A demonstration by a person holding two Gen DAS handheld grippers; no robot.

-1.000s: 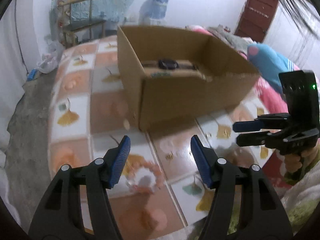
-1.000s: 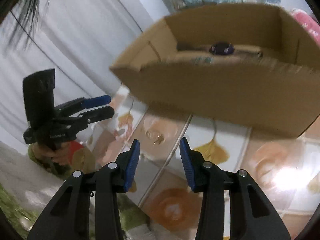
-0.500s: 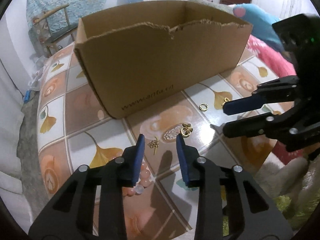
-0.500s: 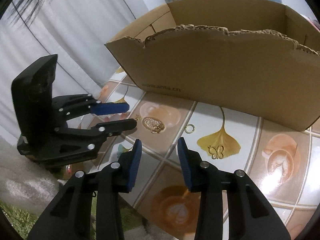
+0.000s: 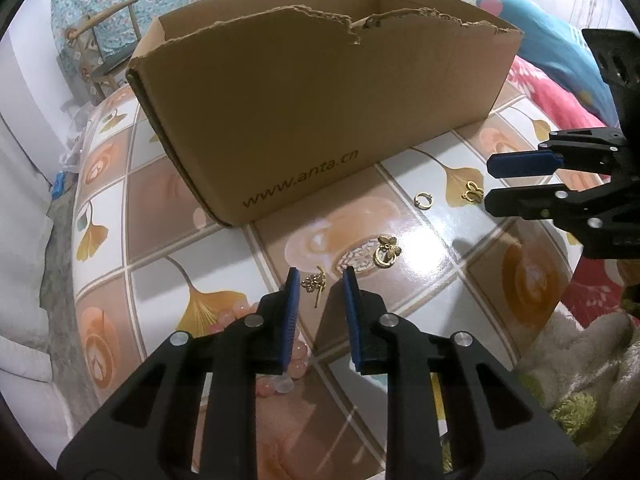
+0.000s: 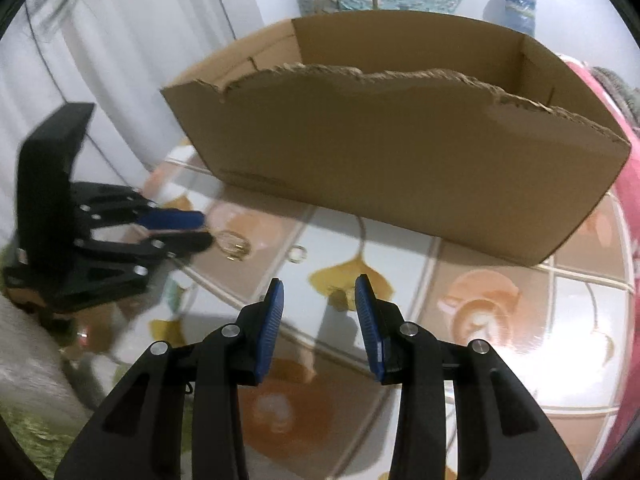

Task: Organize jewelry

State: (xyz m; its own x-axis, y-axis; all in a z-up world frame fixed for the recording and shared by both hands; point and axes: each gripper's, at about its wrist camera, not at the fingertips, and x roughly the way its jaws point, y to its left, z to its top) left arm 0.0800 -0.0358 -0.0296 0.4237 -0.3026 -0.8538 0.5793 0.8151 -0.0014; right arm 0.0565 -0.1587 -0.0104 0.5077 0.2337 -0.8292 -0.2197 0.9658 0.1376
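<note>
A small gold leaf-shaped charm [image 5: 316,285] lies on the tiled table between the tips of my left gripper [image 5: 320,280]. Its jaws are closing, and a gap shows on each side of the charm. A pink bead bracelet [image 5: 280,378] lies under the left finger. Further right are a gold ring with a flower [image 5: 386,253], a small gold hoop [image 5: 423,200] and a gold butterfly [image 5: 472,192]. The right gripper [image 6: 320,283] hangs open over a blurred piece [image 6: 340,297], holding nothing. The open cardboard box [image 5: 320,120] stands behind them.
The box [image 6: 400,160] has a torn front rim. The other gripper [image 5: 492,184] reaches in from the right in the left wrist view. A green fluffy rug [image 5: 580,412] lies past the table's near edge, pink and blue bedding [image 5: 560,64] at the right, and a chair [image 5: 100,52] behind.
The left gripper came down and forward from the bracelet to the small gold charm, and its jaws narrowed a lot. The right wrist view tilted and blurred; its jaws kept about the same gap.
</note>
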